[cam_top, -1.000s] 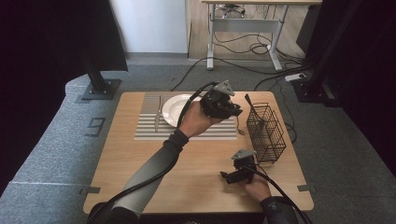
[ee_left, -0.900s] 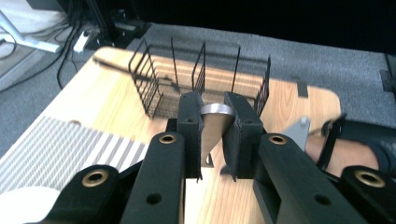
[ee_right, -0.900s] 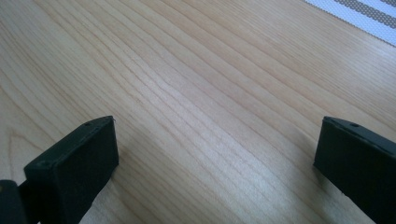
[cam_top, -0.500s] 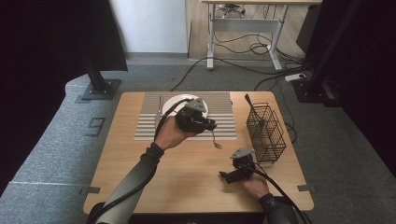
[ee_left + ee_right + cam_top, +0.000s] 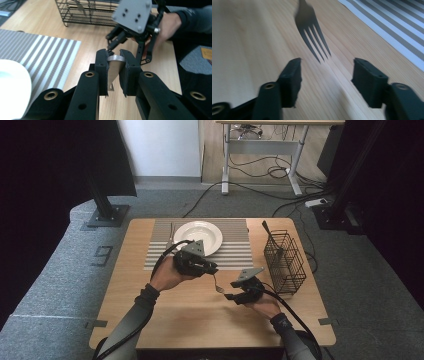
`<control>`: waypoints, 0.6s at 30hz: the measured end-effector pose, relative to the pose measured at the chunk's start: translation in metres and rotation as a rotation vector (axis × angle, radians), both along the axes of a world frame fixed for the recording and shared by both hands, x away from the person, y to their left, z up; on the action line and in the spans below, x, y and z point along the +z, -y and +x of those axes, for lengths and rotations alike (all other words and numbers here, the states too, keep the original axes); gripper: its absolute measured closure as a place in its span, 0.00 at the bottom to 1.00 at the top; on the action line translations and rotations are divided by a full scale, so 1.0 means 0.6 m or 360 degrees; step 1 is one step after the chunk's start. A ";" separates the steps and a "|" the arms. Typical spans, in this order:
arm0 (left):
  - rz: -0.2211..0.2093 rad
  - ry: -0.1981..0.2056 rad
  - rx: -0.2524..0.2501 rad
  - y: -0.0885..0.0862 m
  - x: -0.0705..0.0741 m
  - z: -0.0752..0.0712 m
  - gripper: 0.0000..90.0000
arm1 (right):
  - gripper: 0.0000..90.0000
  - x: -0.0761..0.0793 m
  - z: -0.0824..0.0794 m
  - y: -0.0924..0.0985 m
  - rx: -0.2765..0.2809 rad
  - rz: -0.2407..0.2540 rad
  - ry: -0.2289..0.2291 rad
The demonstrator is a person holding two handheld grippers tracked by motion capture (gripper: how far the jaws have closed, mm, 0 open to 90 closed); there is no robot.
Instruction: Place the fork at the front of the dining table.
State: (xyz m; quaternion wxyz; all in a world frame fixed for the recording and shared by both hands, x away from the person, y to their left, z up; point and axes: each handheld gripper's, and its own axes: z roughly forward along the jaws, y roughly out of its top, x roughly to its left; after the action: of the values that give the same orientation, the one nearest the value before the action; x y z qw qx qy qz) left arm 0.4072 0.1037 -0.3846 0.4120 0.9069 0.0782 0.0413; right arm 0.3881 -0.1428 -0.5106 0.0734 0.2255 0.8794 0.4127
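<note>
My left gripper (image 5: 210, 269) is shut on the handle of a metal fork (image 5: 216, 282) over the middle of the table. In the left gripper view its jaws (image 5: 114, 53) clamp the fork's tapered handle (image 5: 114, 67). The tines hang down toward my right gripper (image 5: 231, 296), which sits just right of them. In the right gripper view the tines (image 5: 312, 32) point at the gap between the jaws (image 5: 327, 65) without touching either pad. Those jaws have just been closing and stand partly apart.
A white plate (image 5: 198, 236) rests on a striped placemat (image 5: 160, 245) at the back, with a utensil (image 5: 171, 232) left of it. A black wire basket (image 5: 285, 260) holding a dark-handled utensil (image 5: 267, 232) stands at the right. Bare wood lies along the front edge.
My left hand has brought the fork from beside the basket leftward and down to the table's middle. My right gripper has lifted slightly toward the tines, and its jaws have narrowed.
</note>
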 end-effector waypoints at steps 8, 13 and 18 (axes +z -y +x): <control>0.0009 -0.0022 -0.0085 -0.005 -0.013 -0.006 0.86 | 0.67 0.045 0.007 -0.036 0.0225 0.0078 0.0026; -0.0009 -0.0028 -0.0143 -0.006 -0.013 -0.009 0.86 | 0.79 0.059 0.006 -0.053 0.0361 0.0073 0.0062; -0.0026 -0.0032 -0.0149 -0.007 -0.013 -0.011 0.86 | 0.93 0.060 -0.003 -0.062 0.0407 0.0038 0.0154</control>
State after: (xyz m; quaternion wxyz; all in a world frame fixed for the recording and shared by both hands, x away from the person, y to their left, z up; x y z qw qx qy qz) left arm 0.4006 0.1077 -0.3923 0.4199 0.9066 0.0401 0.0122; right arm 0.3864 -0.1054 -0.4745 0.0599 0.0921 0.8915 0.4396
